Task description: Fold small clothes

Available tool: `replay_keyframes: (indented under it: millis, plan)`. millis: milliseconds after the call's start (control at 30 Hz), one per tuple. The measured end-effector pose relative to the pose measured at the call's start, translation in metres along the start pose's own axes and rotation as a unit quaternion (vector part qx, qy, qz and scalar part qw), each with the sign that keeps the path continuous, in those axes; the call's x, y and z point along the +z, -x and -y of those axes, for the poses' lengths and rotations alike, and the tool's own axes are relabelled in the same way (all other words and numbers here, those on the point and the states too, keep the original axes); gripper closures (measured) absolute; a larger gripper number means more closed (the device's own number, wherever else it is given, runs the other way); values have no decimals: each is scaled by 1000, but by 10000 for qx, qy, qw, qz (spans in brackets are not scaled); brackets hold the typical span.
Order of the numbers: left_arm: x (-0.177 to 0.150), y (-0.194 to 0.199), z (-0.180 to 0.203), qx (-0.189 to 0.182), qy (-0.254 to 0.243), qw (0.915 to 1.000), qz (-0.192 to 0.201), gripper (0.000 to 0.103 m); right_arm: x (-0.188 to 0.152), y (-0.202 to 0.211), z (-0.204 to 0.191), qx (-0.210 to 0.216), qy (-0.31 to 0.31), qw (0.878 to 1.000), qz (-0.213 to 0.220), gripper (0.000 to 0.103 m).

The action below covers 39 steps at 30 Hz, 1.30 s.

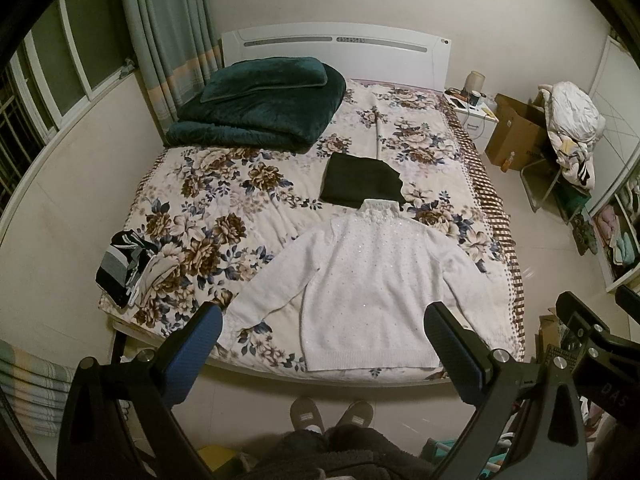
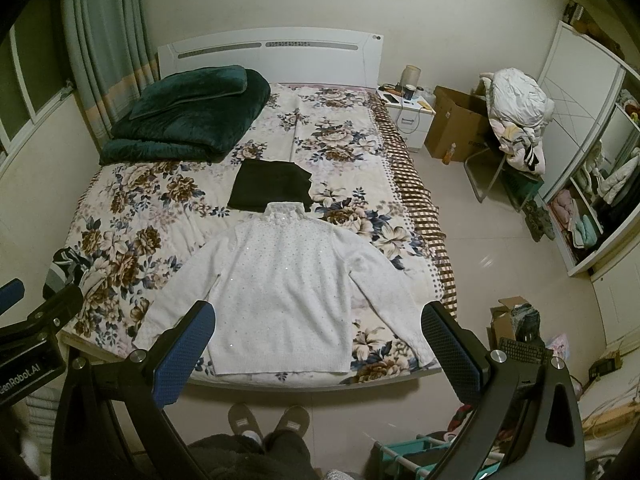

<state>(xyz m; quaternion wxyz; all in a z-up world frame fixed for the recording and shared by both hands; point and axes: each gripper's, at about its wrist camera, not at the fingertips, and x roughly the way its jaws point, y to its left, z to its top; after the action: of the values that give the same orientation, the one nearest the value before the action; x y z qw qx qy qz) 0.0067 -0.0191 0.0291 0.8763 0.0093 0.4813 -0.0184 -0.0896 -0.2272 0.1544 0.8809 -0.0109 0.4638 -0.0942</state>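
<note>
We are holding the left gripper [image 1: 323, 334] and the right gripper [image 2: 318, 330] wide apart, gripping nothing, above the foot of the bed [image 1: 208, 200]. The white sweater [image 1: 360, 284] is lying flat there, sleeves spread, its collar touching a folded black garment [image 1: 362, 184].

A home bedroom: floral-covered bed [image 2: 352, 152], white nightstand [image 2: 412, 116], curtains [image 2: 108, 40], open wardrobe [image 2: 592, 200].
</note>
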Motion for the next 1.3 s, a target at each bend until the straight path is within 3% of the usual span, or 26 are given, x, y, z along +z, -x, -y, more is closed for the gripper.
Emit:
replay_keyframes:
  millis: [567,733,867,1067,1200,1300]
  plan:
    - [0,-1,0,-8,2,10000,19,0,-6,-4,0,1,-9,10000,13,0]
    - [10,-5,-1,130,-46,9997,185,0,22,12,-7,43,-186,9998,34,0]
    - [30,-39,-4,374,-158,9984,383,0,38,-27,-6,29,-672,9976,-139,0]
    - [39,-128,-13,493,-295,9979,298,0,3,-127,68,-755,-1608,9821,-633,0]
    - [41,-200,0,753,-370,9964,-143,0,-31,-216,138,-826,-2404,9586,-1281,5]
    - [35,-252,12,971,-356,9939,-373,0,-73,-292,202,-756,-3109,9307,-1774,24]
